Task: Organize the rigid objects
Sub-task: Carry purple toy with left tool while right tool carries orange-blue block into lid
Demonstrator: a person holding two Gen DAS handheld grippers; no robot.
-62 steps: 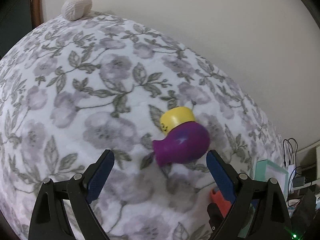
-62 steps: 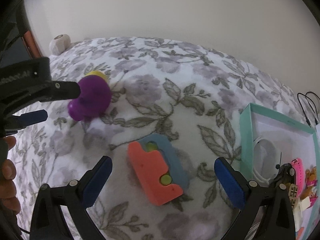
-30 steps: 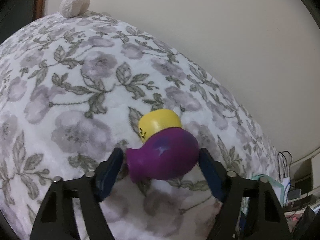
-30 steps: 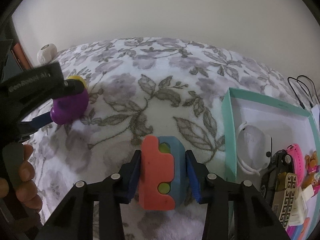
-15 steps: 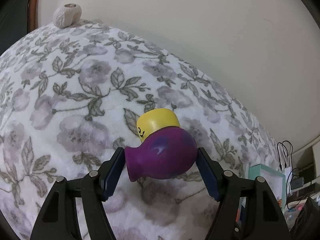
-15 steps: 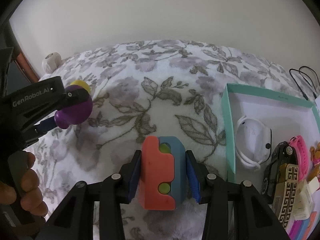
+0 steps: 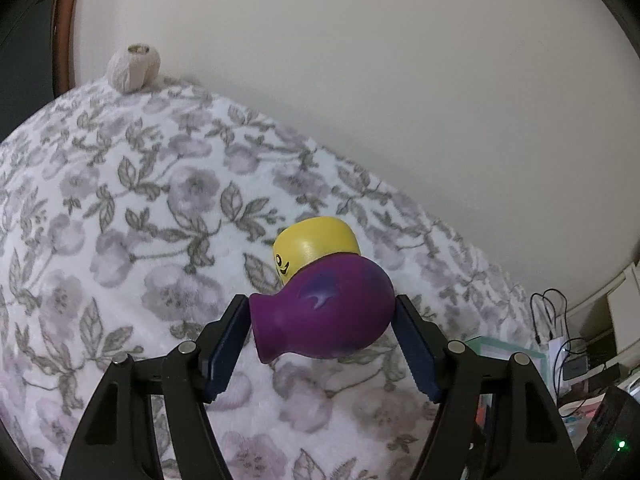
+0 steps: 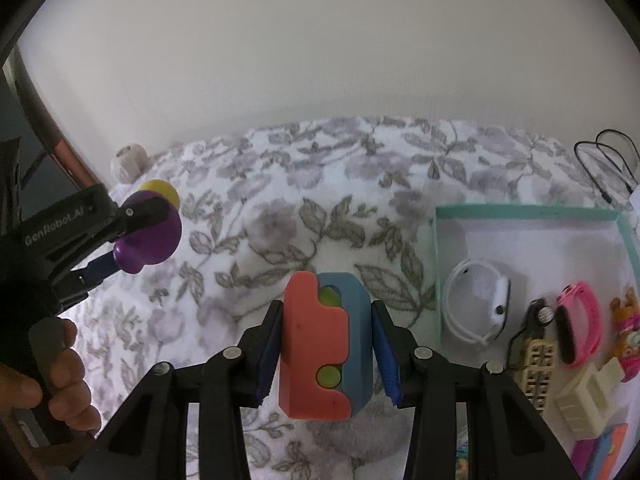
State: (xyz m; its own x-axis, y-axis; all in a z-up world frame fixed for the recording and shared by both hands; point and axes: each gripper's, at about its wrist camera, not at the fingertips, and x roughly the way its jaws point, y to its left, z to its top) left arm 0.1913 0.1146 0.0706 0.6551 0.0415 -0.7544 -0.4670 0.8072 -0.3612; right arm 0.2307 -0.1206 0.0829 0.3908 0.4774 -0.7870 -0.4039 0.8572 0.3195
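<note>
My left gripper (image 7: 322, 320) is shut on a purple and yellow toy figure (image 7: 326, 312) with a yellow face head, held above the floral blanket (image 7: 140, 220). The same toy (image 8: 150, 228) and left gripper show at the left of the right wrist view. My right gripper (image 8: 326, 340) is shut on an orange and blue block toy (image 8: 324, 340) with green dots, held above the blanket. A teal-rimmed white box (image 8: 520, 216) lies to its right.
The box holds a white wristband (image 8: 480, 304), a pink watch (image 8: 578, 320), a dark toy car (image 8: 536, 316), cream blocks (image 8: 584, 400) and other small toys. A ball of yarn (image 7: 134, 68) sits at the blanket's far edge by the wall. Black cables (image 8: 608, 168) lie beyond the box.
Both grippers closed on their toys and lifted them off the blanket. The views have risen and tilted, showing more wall.
</note>
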